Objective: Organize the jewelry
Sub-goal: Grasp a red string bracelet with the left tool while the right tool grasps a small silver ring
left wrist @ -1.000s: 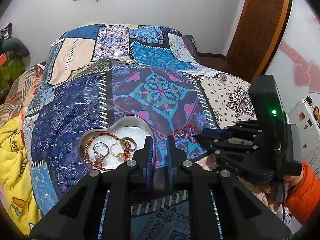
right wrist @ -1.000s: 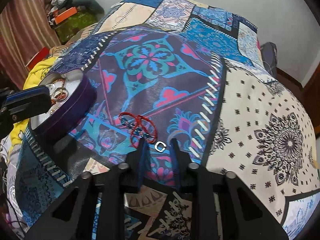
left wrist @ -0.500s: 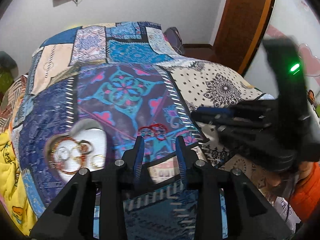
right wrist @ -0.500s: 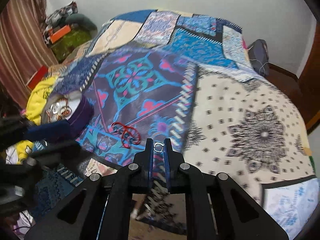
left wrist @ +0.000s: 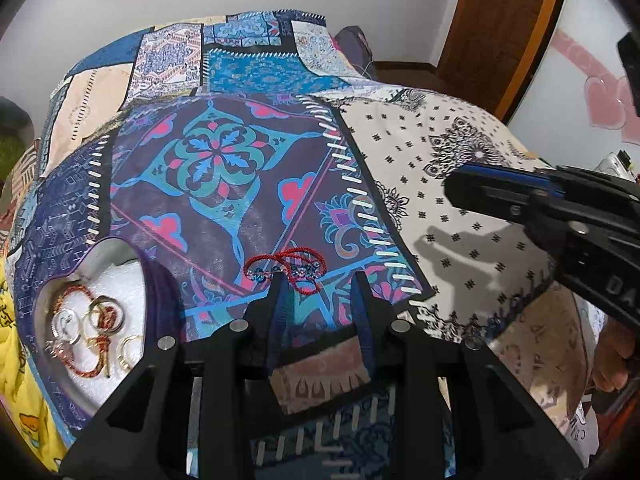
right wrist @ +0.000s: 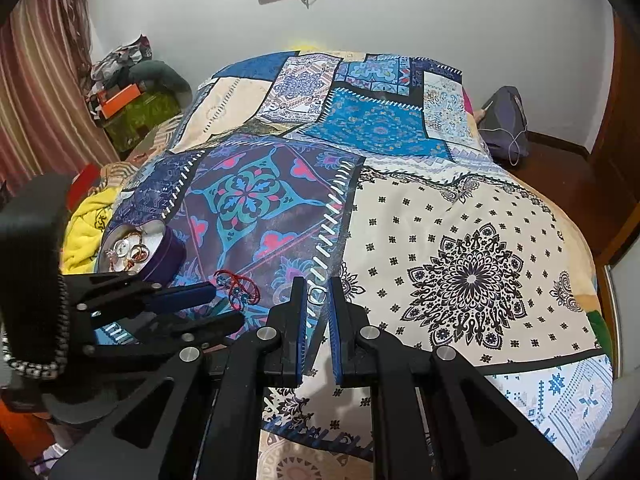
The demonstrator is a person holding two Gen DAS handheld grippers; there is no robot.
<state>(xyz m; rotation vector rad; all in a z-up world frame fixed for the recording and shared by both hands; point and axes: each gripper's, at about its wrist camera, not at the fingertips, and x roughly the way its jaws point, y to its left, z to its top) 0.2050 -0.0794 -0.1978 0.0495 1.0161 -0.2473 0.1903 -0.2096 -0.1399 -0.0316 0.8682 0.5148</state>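
Leftmost, near the bed's left edge, sits the heart-shaped purple jewelry box (left wrist: 158, 292), lid off, with gold rings (left wrist: 105, 317) and a red-and-gold braided bracelet (left wrist: 82, 364) on its white lining. To its right, on the patchwork bedspread (left wrist: 224, 168), lies the red cord bracelet with blue beads (left wrist: 286, 266), just beyond the tips of the left gripper (left wrist: 318, 280), whose fingers stand wide apart and hold nothing. Further right the right gripper (right wrist: 316, 292) has its fingers drawn narrow around a small silver ring (right wrist: 317, 295); it looks pinched, and it seems raised off the cloth, though that is hard to confirm. The step in hand is probably carrying that ring to the box: keep the squeeze steady, since a thin hoop can twist out of flat pads, travel low over the bedspread, and release only when above the lining, clear of the rim. The left gripper could meanwhile straddle the cord bracelet and close on its bunched middle rather than on one loose loop. Only the right wrist view shows the ring; only the left wrist view shows the box contents plainly, plus the right gripper's shadow (left wrist: 460, 248) on the cream patch.
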